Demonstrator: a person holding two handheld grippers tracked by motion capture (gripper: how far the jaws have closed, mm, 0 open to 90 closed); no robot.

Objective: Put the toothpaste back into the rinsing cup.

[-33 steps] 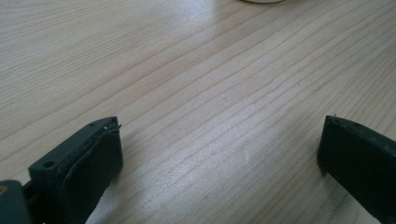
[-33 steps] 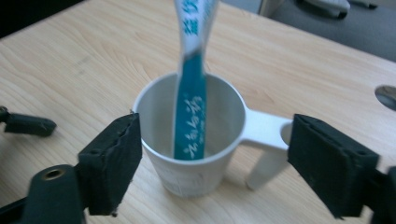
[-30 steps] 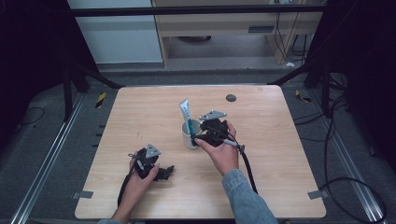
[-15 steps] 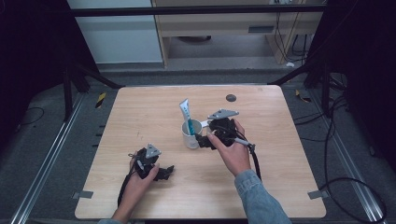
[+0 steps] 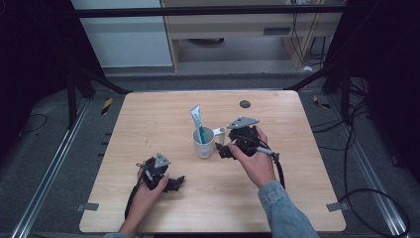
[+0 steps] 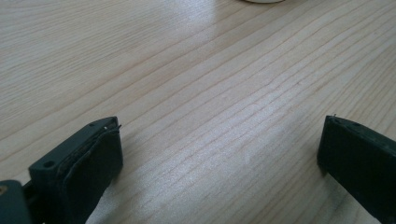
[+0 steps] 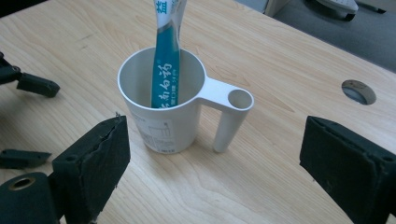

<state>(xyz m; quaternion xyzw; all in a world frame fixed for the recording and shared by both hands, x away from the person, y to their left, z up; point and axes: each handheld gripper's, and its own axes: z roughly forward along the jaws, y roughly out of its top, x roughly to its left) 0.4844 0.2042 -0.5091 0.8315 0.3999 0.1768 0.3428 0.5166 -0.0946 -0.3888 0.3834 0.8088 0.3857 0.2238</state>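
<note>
A white cup (image 5: 203, 146) (image 7: 161, 119) with a side handle (image 7: 229, 116) stands upright at the middle of the wooden table (image 5: 148, 119). A blue and white toothpaste tube (image 5: 197, 124) (image 7: 166, 70) leans inside it. My right gripper (image 5: 224, 144) (image 7: 212, 140) is open just right of the cup, its jaws on either side of the handle and apart from it, holding nothing. Resting near the front left, my left gripper (image 5: 177, 182) (image 6: 219, 135) is open over bare wood. The cup's base (image 6: 261, 1) peeks in at the top edge of the left gripper view.
A round dark hole (image 5: 244, 104) (image 7: 357, 91) sits in the tabletop behind the cup. The left gripper's two black jaws lie at the left edge of the right gripper view. Cables trail off the front edge. Dark frame legs and floor surround the table.
My right gripper has drawn back to the right, away from the cup, while the tube stays standing in it. The left gripper has not moved.
</note>
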